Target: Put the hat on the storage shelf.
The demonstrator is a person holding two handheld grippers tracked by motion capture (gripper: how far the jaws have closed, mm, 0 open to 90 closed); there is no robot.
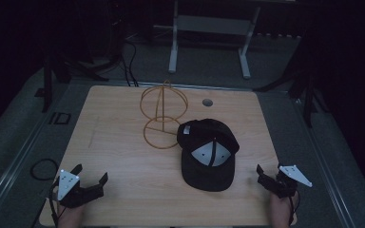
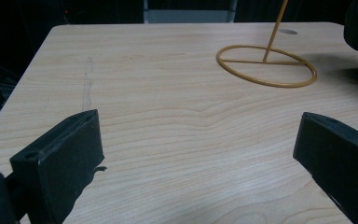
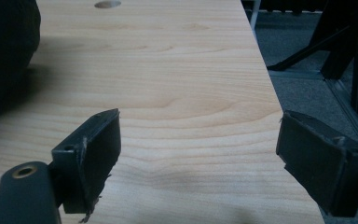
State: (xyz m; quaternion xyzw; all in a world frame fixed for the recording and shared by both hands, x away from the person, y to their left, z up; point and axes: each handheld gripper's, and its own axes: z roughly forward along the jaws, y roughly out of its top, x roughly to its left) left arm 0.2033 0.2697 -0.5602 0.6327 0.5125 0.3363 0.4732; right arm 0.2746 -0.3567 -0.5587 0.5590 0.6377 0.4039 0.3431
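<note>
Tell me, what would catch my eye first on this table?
Most striking is the black cap lying near the middle of the wooden table, a pale patch showing on it. Just behind it to the left stands a yellow wire stand, a globe-like frame rising from a ring base. At the near edge, the left gripper and the right gripper rest with jaws open and empty.

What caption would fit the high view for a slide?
Black cap beside a yellow wire stand on a wooden table; left gripper and right gripper open, empty.
</note>
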